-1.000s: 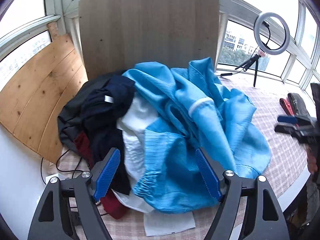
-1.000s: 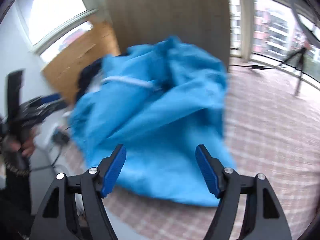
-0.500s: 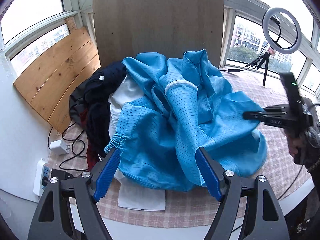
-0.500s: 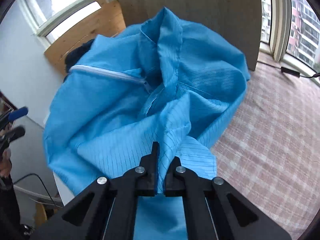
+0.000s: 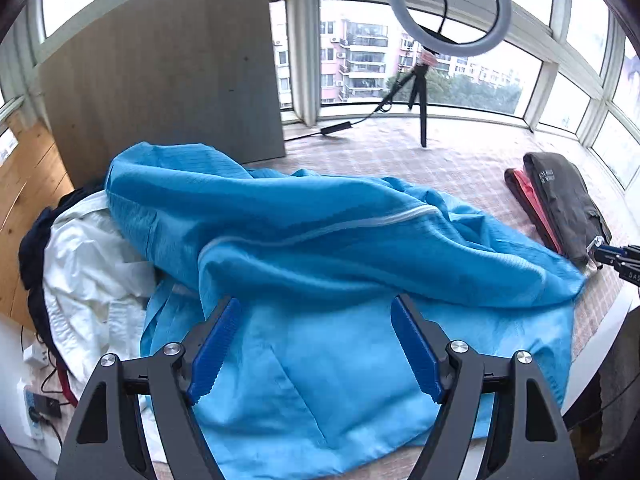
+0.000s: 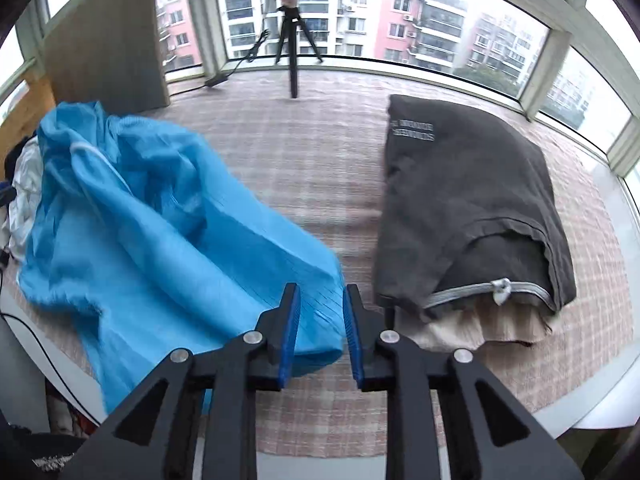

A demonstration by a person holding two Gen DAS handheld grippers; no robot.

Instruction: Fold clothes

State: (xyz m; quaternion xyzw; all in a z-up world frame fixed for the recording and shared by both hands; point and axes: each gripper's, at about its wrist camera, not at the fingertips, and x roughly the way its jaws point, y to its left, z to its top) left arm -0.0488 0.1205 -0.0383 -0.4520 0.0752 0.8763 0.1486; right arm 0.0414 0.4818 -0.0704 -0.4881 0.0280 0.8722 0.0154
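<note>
Spreading out on a pink-checked tablecloth [image 6: 320, 152], a crumpled bright blue striped work jacket [image 5: 320, 248] with a white zip lies across the middle of the round table, one end resting against a heap of white and dark clothes [image 5: 80, 248] at the left. The right gripper [image 6: 320, 320] hangs over the jacket's near corner, its jaws opening with cloth lying between the blue pads but apparently no longer pinched. The left gripper [image 5: 312, 344] is spread wide and empty above the jacket's lower front panel. The step in hand looks to be laying the jacket flat; doing it well probably means taking two opposite hem corners and drawing them apart until the bunched ridge along the zip falls smooth. Room is limited: a folded dark grey garment [image 6: 472, 200] lies just beside the jacket on the right, stacked on a pale one, and the jacket's lower edge already drapes over the table's near rim. The clearest open cloth lies farther back, toward the ring light tripod [image 6: 292, 40] by the window.
</note>
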